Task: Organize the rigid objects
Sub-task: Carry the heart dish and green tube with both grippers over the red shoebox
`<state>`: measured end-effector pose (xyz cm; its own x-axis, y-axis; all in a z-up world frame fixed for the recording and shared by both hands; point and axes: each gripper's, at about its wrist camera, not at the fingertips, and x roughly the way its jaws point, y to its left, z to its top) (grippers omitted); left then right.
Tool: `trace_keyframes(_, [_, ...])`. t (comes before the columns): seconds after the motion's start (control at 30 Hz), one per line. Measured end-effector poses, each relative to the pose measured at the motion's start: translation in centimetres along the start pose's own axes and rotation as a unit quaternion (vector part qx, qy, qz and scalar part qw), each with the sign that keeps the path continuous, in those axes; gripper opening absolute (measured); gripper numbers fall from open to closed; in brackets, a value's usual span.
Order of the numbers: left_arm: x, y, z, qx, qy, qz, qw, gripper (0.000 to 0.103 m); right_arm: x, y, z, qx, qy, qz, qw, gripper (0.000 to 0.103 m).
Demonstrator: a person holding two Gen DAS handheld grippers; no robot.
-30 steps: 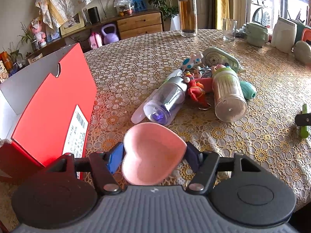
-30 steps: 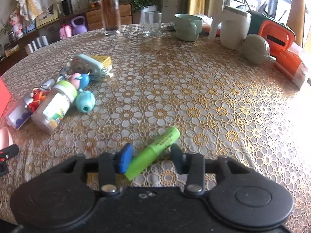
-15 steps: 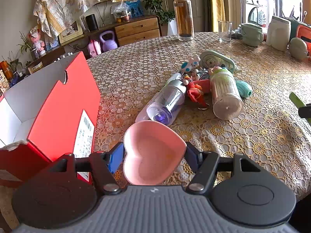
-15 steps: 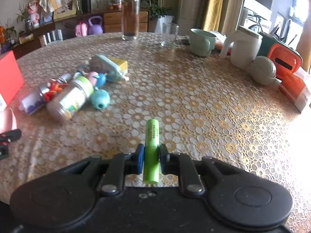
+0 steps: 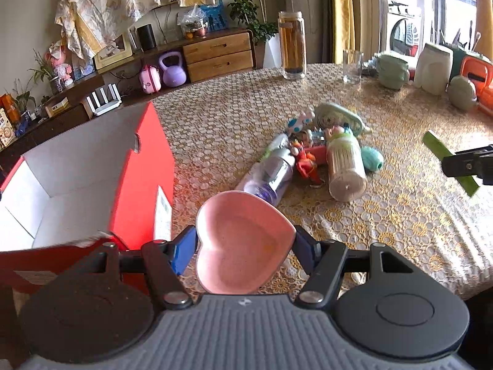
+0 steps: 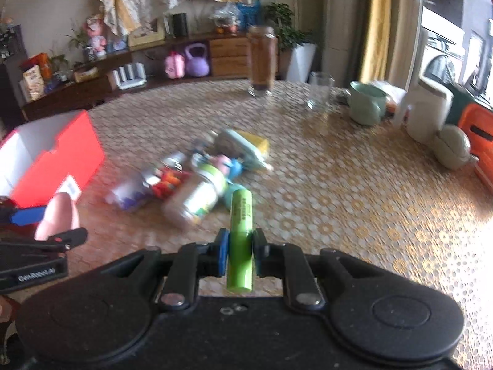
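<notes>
My left gripper (image 5: 245, 242) is shut on a pink heart-shaped dish (image 5: 240, 243), held above the table beside an open red box (image 5: 141, 172) with a white inside. My right gripper (image 6: 241, 248) is shut on a green cylinder (image 6: 242, 237), lifted off the table; both also show in the left wrist view (image 5: 450, 162). A pile of loose items lies mid-table: a clear bottle (image 5: 271, 175), a green-capped jar (image 5: 345, 166), a red toy (image 5: 306, 163) and a teal ball (image 5: 372, 158). The red box (image 6: 52, 157) and dish (image 6: 58, 214) also show in the right wrist view.
At the table's far edge stand a tall jar of brown liquid (image 5: 291, 49), a drinking glass (image 5: 351, 66), a green mug (image 5: 393, 71), a white jug (image 5: 433, 64) and an orange case (image 5: 480, 77). A patterned cloth (image 5: 400, 215) covers the table.
My right gripper closed on the green cylinder and lifted it off the table, swinging left toward the pile. My left gripper rose with the dish; the box's inside came into view.
</notes>
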<state>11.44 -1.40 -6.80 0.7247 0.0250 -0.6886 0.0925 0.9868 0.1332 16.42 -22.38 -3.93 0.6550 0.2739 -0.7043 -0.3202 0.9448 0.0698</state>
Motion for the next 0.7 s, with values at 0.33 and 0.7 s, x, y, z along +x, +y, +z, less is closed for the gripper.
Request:
trace_keyframes(0.33, [-4.2,5.7,3.7,-0.048,-0.009,-0.010,0.9988,0.067,-1.4,5.8,4.7,-0.035,-0.023,0.071,0.997,0.016])
trace_keyframes(0.7, [-5.2,14.1,5.3,-0.082,-0.011,0.033,0.9960,0.067,-0.2,15.1,8.1,-0.110,-0.026,0.137,0.984,0.016])
